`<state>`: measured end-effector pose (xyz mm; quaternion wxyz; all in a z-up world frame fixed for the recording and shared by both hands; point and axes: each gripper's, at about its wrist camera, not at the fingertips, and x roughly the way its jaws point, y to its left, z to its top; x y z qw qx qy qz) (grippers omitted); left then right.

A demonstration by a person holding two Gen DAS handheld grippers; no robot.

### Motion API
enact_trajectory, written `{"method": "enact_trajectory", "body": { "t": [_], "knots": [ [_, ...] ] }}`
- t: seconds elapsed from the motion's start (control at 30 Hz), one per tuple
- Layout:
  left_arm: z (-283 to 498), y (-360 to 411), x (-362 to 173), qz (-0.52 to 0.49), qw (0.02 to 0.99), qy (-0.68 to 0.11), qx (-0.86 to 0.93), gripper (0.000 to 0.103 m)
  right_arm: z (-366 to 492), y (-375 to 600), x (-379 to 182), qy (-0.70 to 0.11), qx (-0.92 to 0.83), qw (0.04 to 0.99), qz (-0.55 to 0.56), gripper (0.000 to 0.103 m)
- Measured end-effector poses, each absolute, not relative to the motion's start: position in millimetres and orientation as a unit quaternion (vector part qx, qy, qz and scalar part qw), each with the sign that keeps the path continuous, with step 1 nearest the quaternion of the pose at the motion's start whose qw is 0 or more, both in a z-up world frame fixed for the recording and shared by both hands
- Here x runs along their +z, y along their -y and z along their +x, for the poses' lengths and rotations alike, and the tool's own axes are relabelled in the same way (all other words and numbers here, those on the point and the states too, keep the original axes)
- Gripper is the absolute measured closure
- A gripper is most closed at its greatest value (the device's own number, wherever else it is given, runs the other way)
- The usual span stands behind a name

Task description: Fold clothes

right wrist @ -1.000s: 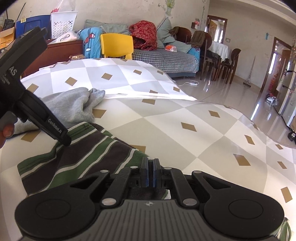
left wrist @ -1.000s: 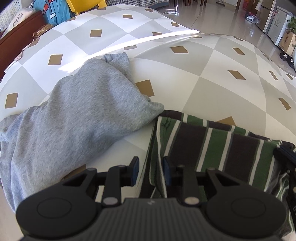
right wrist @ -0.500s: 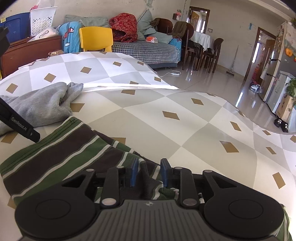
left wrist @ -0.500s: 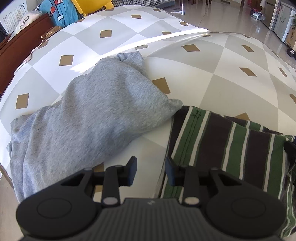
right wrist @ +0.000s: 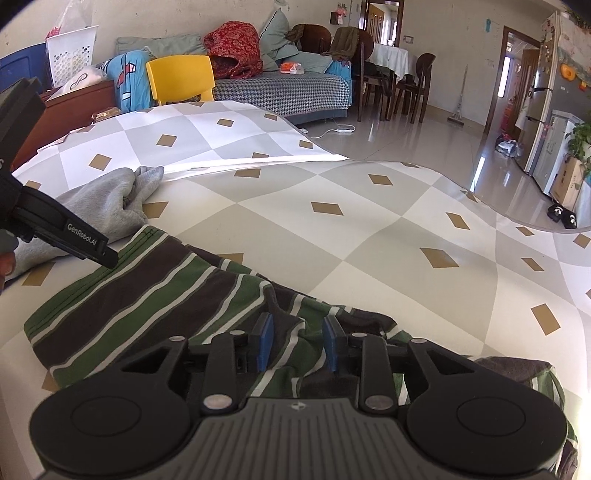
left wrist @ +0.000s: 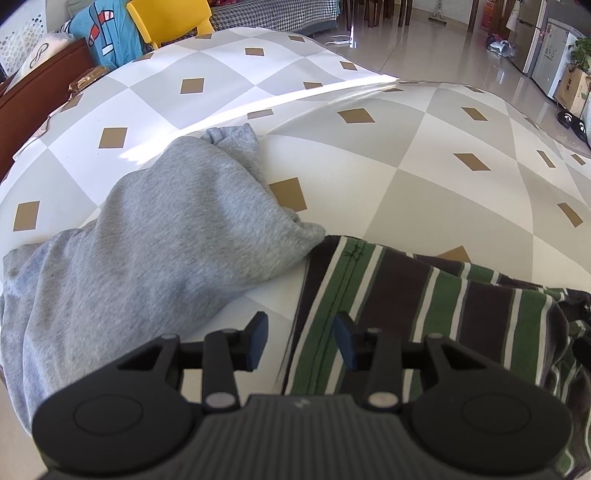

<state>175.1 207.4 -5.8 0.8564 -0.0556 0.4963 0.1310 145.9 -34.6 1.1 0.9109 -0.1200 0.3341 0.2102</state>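
From my left wrist camera I look down at the left gripper [left wrist: 300, 341], whose jaws are opening; the blue pads stand apart and press on nothing, with the left edge of the striped garment [left wrist: 424, 306] lying on the table below the gap and under the right-hand finger. That green, brown and white striped piece is spread flat across the lower right of this view, its hem running up toward the far side. Just to its left a grey sweatshirt [left wrist: 159, 251] lies bunched in a loose heap, one corner touching the striped cloth's upper left edge. Both rest on the table cover [left wrist: 424, 177], a white and grey check with tan diamonds. Beyond the table I see a yellow chair [left wrist: 170, 16] and shiny floor. From my right wrist camera the right gripper [right wrist: 297, 345] also has its jaws opening; a raised fold of the striped garment [right wrist: 147, 310] sits between the blue pads, but I see gaps on both sides, so it is not pinched. The cloth stretches away to the left, flat on the table, toward the grey sweatshirt [right wrist: 107, 203]. The left gripper [right wrist: 62, 229] enters at the left edge over that far end of the striped cloth. Behind the table stand the yellow chair [right wrist: 181, 79] and a sofa [right wrist: 280, 88] piled with cushions and clothing.
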Motion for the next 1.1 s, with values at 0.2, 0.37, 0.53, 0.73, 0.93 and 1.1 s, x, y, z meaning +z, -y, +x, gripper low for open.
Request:
{"method": "enact_trajectory", "body": {
  "t": [0.2,0.37,0.53,0.73,0.93,1.1],
  "knots": [
    [183,-196,-5,-0.058,0.86,-0.491,0.125,0.065,138,48,-4,-0.354,0.211,0.903,-0.118,0.075],
    [193,-196,-4,-0.063,0.864,-0.481,0.136,0.061,131,57,-7,-0.363,0.213,0.899,-0.118,0.073],
    [202,-209,-9,-0.089,0.859,-0.483,0.143,0.061,127,63,-10,-0.371,0.215,0.895,-0.121,0.072],
    [210,-213,-19,-0.101,0.854,-0.492,0.133,0.062,129,70,-15,-0.385,0.213,0.891,-0.107,0.071],
    [215,-209,-24,-0.094,0.857,-0.491,0.127,0.069,131,71,-19,-0.393,0.213,0.888,-0.106,0.071],
    [216,-214,-23,-0.115,0.855,-0.49,0.123,0.069,131,71,-22,-0.395,0.214,0.887,-0.109,0.069]
  ]
}}
